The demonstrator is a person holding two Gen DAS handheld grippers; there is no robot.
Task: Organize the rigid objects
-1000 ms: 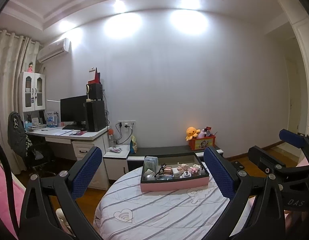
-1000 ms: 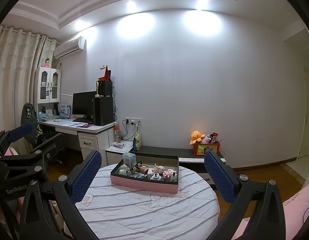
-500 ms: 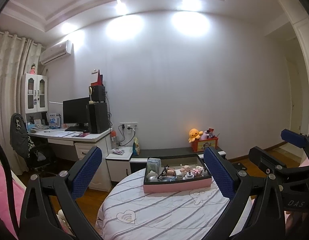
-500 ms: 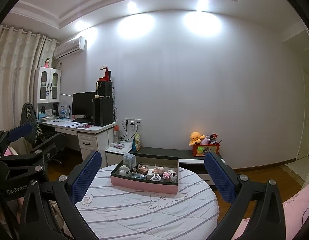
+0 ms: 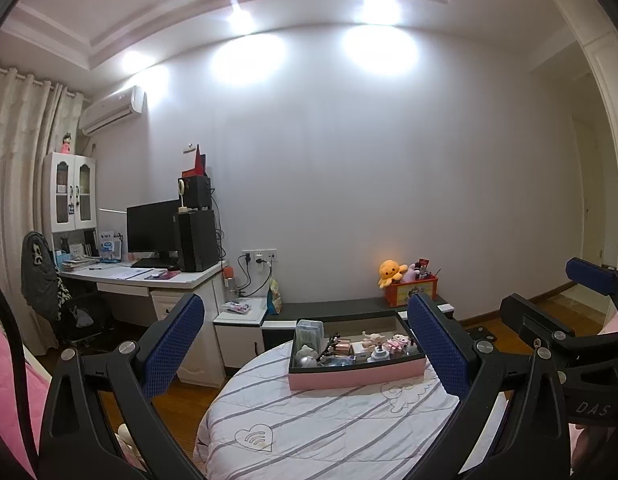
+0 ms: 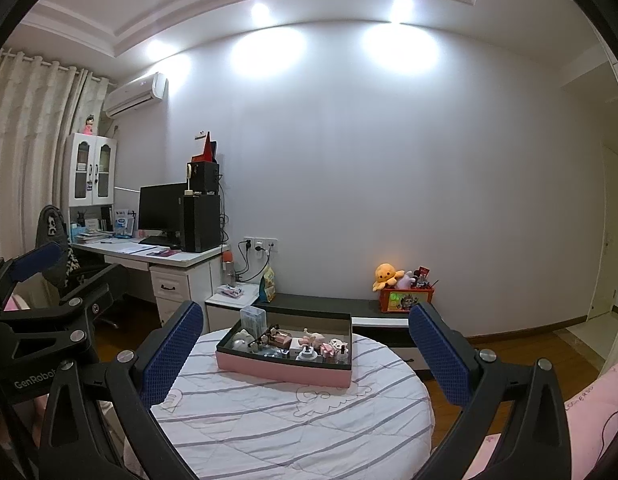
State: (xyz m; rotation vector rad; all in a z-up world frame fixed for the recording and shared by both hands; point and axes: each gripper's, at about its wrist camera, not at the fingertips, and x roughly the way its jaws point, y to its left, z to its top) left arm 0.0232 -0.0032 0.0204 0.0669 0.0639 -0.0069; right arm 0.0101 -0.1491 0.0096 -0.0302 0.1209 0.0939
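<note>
A pink box with a dark rim (image 5: 355, 377) (image 6: 285, 372) sits at the far side of a round table under a white striped cloth (image 5: 329, 432) (image 6: 289, 420). Inside it lie several small items: a clear container (image 5: 309, 334) (image 6: 253, 319), small figurines (image 5: 393, 345) (image 6: 333, 347) and little bottles. My left gripper (image 5: 309, 354) hangs open above the table's near side, well short of the box. My right gripper (image 6: 305, 354) is open too, nothing between its fingers. Each gripper shows at the edge of the other's view.
A white desk (image 6: 149, 254) with a monitor and speakers stands at the left, an office chair (image 5: 49, 292) beside it. A low dark bench (image 6: 329, 304) along the wall carries a red toy box (image 6: 407, 300) with plush toys. Wooden floor surrounds the table.
Both cameras have drifted slightly; in the left wrist view the box and table slid a little to the right. Both grippers stay open and empty.
</note>
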